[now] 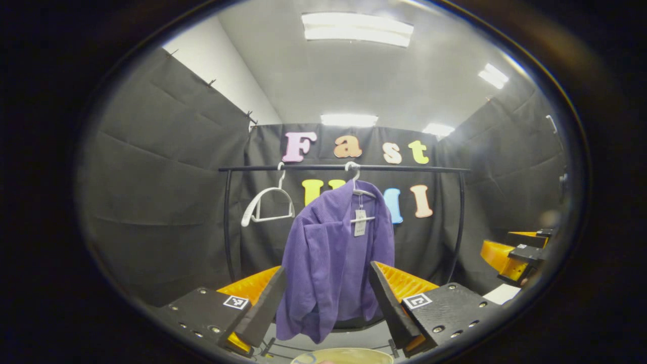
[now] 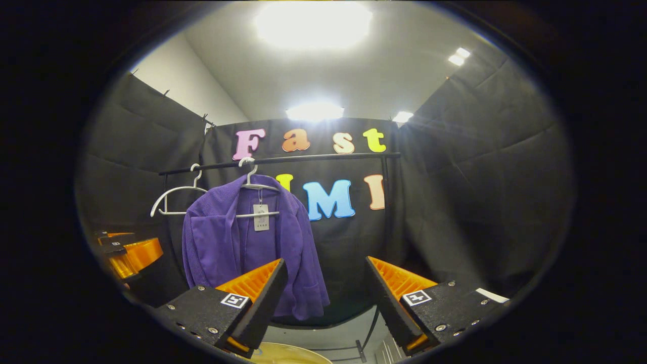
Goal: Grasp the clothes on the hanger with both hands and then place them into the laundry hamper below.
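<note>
Both grippers, left gripper and right gripper, are holding fingers wide apart, empty. Purple jacket is hanging below the rail; looks soft, light; take shoulders.

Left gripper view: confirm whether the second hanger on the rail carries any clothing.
No: the white hanger hangs bare on the rail, beside the purple jacket.
</note>
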### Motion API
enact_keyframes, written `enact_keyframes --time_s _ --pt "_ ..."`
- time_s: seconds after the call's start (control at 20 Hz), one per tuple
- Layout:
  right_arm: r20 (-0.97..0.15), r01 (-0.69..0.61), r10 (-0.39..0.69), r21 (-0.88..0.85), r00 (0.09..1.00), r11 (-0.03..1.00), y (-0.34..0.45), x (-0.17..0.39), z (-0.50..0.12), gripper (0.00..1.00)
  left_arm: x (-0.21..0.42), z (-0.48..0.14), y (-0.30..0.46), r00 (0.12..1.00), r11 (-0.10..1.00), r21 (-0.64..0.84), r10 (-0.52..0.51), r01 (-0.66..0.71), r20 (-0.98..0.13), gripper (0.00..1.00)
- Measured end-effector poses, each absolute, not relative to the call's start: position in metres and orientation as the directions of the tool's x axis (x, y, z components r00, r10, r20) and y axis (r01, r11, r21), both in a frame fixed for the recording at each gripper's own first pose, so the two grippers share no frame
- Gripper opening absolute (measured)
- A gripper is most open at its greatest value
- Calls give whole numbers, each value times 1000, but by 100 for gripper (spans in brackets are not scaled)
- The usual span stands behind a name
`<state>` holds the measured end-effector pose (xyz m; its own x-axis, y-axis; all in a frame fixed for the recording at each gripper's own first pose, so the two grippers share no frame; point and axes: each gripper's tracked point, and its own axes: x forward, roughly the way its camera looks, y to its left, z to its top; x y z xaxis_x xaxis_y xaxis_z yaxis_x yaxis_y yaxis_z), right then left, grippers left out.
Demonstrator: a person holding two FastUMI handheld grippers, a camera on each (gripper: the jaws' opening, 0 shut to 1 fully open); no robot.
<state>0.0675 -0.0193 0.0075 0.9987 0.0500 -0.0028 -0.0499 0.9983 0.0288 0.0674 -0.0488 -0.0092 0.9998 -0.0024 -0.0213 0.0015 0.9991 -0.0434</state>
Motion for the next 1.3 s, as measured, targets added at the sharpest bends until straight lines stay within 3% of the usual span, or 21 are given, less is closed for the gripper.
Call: enact_keyframes --time_s 0.45,0.5,0.6,0.7,0.9,0.95,1.0,1.2,1.25,1.3 --pt "30 -133 132 45 991 990 -9 126 20 94 125 -3 -71 1000 999 -36 17 -17 3 94" --pt "31 -141 140 47 990 989 -8 132 20 94 130 -3 -74 1000 999 -34 23 -23 2 97" --pt "31 -157 156 54 987 986 -8 145 21 94 142 -4 -78 999 999 -28 38 -38 -1 94" --pt "29 -175 173 64 984 982 -6 158 21 94 154 -2 -83 999 999 -28 45 -45 3 98" --pt "26 -213 211 86 977 973 -1 186 22 94 177 -2 -94 998 998 -10 60 -60 15 97" --pt "25 -219 218 91 976 971 0 194 21 94 182 -2 -97 998 998 -6 66 -65 15 93" --pt "23 -226 225 95 974 969 0 201 22 94 187 -2 -98 997 997 -5 71 -71 17 97" --pt "12 -258 258 116 966 959 4 229 20 94 206 -2 -103 994 995 5 98 -98 37 93" --pt "9 -265 266 120 964 957 6 235 19 94 212 -2 -104 993 994 10 107 -108 38 97" --pt "10 -275 276 125 961 953 8 241 19 94 218 -5 -105 992 993 15 116 -117 39 93"
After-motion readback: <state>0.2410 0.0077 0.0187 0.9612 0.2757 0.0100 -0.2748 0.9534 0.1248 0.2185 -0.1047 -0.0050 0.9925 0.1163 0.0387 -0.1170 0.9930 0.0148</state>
